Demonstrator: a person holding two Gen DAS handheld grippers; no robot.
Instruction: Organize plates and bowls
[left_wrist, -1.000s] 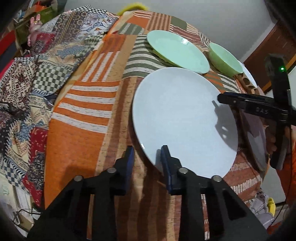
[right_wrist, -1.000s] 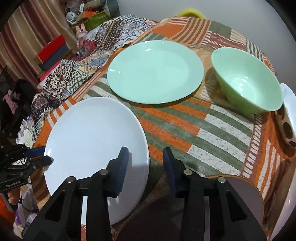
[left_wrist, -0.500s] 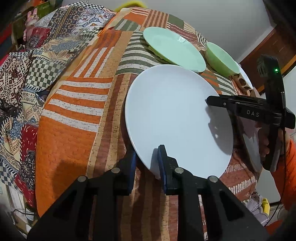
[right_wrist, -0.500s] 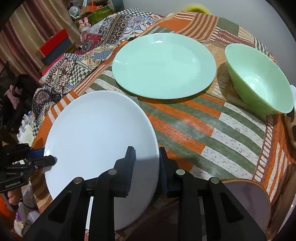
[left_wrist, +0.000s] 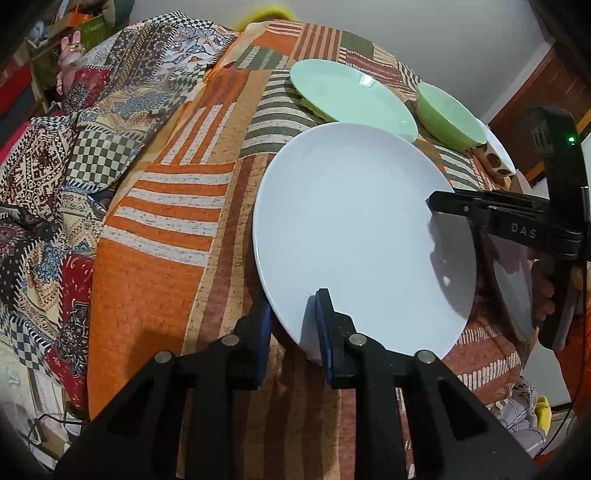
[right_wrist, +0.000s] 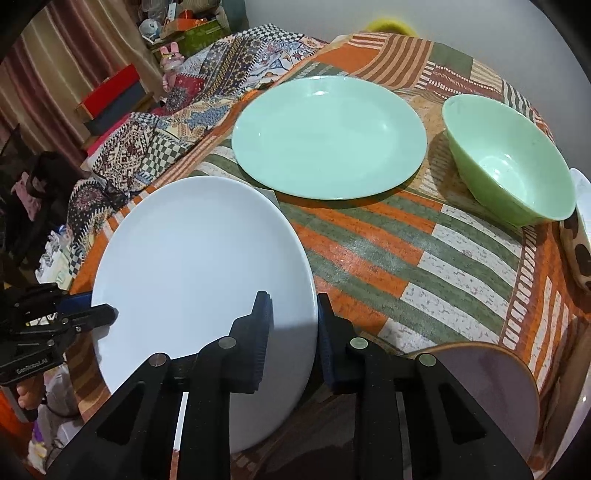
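A large white plate (left_wrist: 362, 236) (right_wrist: 199, 277) sits at the near part of the patchwork-clothed table (left_wrist: 177, 206), held from two sides. My left gripper (left_wrist: 293, 310) is shut on its near rim, one pad above and one below. On the opposite rim my right gripper (right_wrist: 293, 299) is shut the same way; it shows in the left wrist view as a black tip (left_wrist: 443, 201). The left gripper's tip (right_wrist: 99, 317) shows at the plate's far edge in the right wrist view. Behind stand a mint green plate (right_wrist: 328, 136) (left_wrist: 351, 98) and a green bowl (right_wrist: 509, 162) (left_wrist: 448, 114).
A brownish plate (right_wrist: 491, 380) lies at the table's near right edge, and a spotted dish (right_wrist: 580, 243) beside the bowl. Patterned fabric (right_wrist: 147, 147) drapes over the left side. Boxes and toys (right_wrist: 110, 96) stand beyond the table. A hand (left_wrist: 546, 291) holds the right gripper's handle.
Both grippers' jaws came together from open onto the white plate's rim. The plate now fills slightly more of both views, its far edge closer to the green plate.
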